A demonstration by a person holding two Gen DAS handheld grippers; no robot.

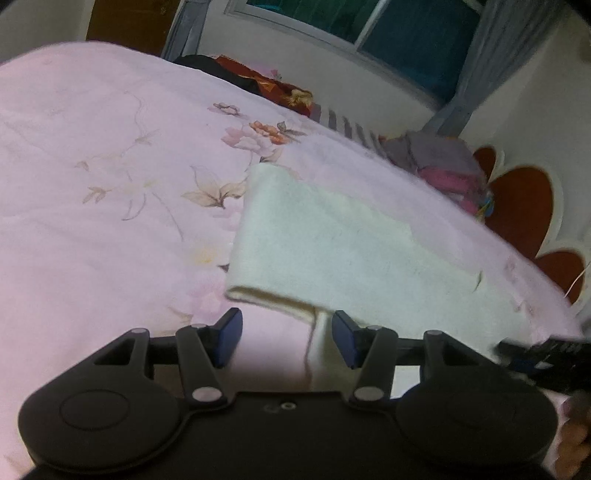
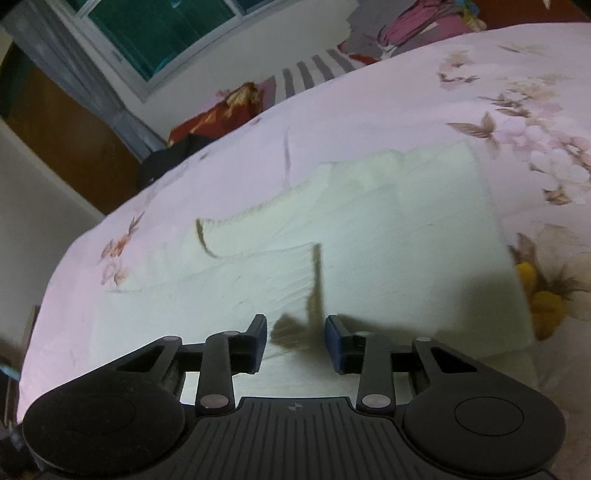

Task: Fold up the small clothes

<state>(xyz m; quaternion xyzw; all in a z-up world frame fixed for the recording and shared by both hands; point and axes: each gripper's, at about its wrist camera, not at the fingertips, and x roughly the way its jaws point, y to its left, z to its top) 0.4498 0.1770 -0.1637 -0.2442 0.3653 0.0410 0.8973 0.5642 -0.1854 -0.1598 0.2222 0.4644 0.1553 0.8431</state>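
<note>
1. We see the left gripper with its blue-padded fingers apart and nothing clamped between them; only a thin loose thread hangs in the gap.
2. Just ahead of it the cream garment lies folded on the pink floral bedspread, its near corner close to the left finger.
3. At the far right edge of the left view we glimpse the other black tool, blurred.
4. In the right wrist view the right gripper hovers low over the cream garment, fingers apart, gripping nothing; a dark shadow falls on the cloth between them.
5. Beyond the bed, a heap of coloured clothes sits beside a window.
</note>
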